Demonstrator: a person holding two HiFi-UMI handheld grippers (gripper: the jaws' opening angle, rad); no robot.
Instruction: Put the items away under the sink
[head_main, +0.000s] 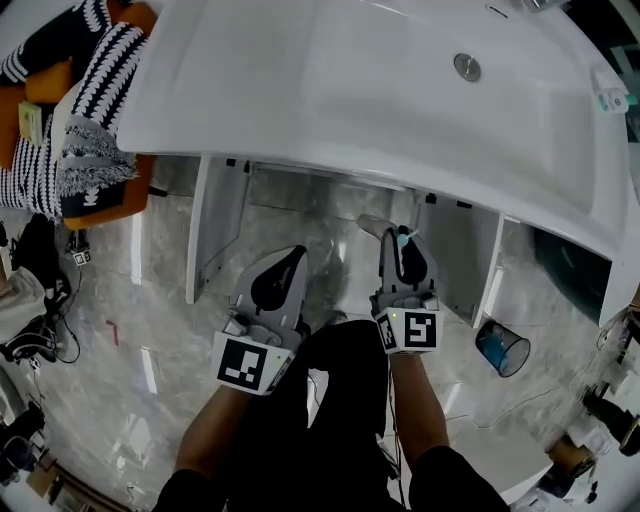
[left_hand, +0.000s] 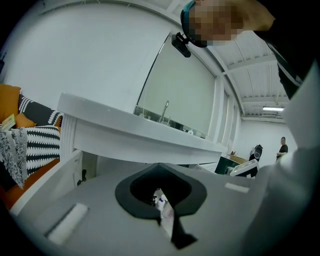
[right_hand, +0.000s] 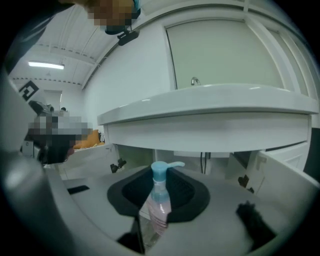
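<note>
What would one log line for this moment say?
right claw: holds pump bottle | left claw: grips small pale item | cabinet doors: open

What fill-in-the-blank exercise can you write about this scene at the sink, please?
1. The right gripper holds a pump bottle whose pump head is light ____.
2. The cabinet doors under the sink stand ____.
3. The small cup on the floor is on the person's ____ side.

Missing words: blue; open; right
</note>
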